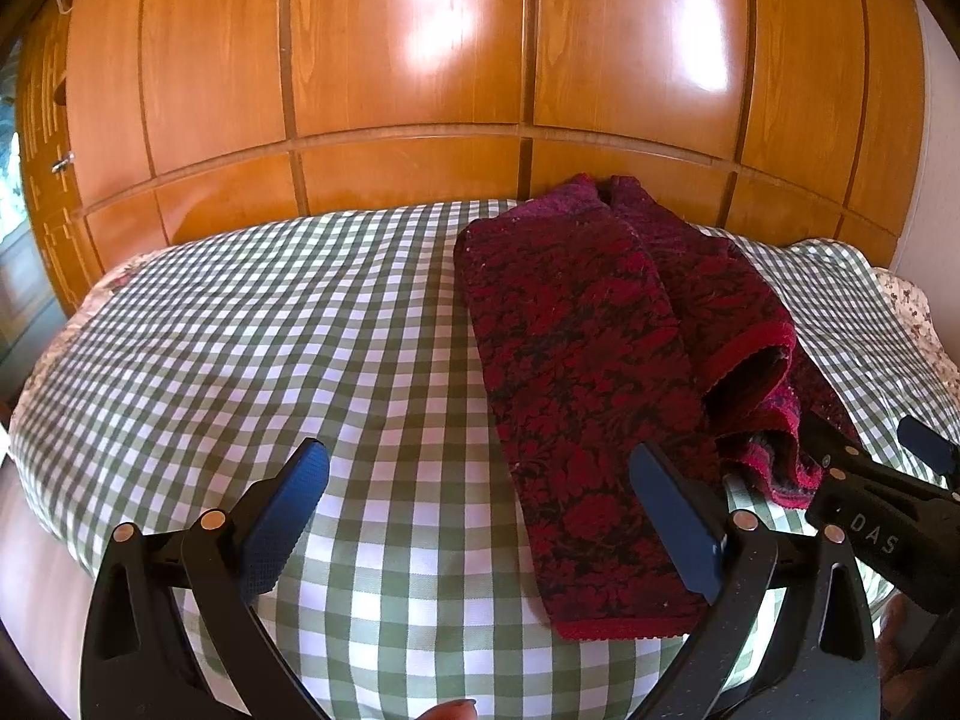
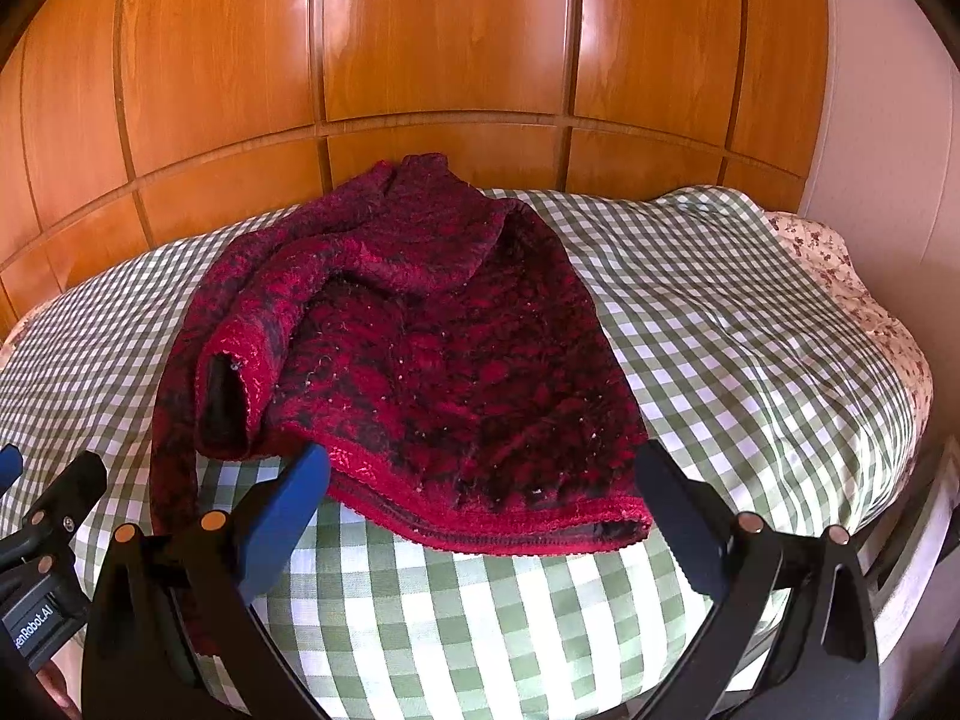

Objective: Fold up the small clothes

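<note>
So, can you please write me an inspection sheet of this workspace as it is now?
Surface: green checked cloth over a bed, wrinkled.
Job's things: one red sweater, partly folded, a sleeve laid across the body, hem nearest the tools.
Clutter: nothing seen.
Grippers: left tool open, empty; right tool open, empty, in front of the hem.
Cables: nothing seen.
Surroundings: wooden wardrobe behind; floral bedding at the edge.
</note>
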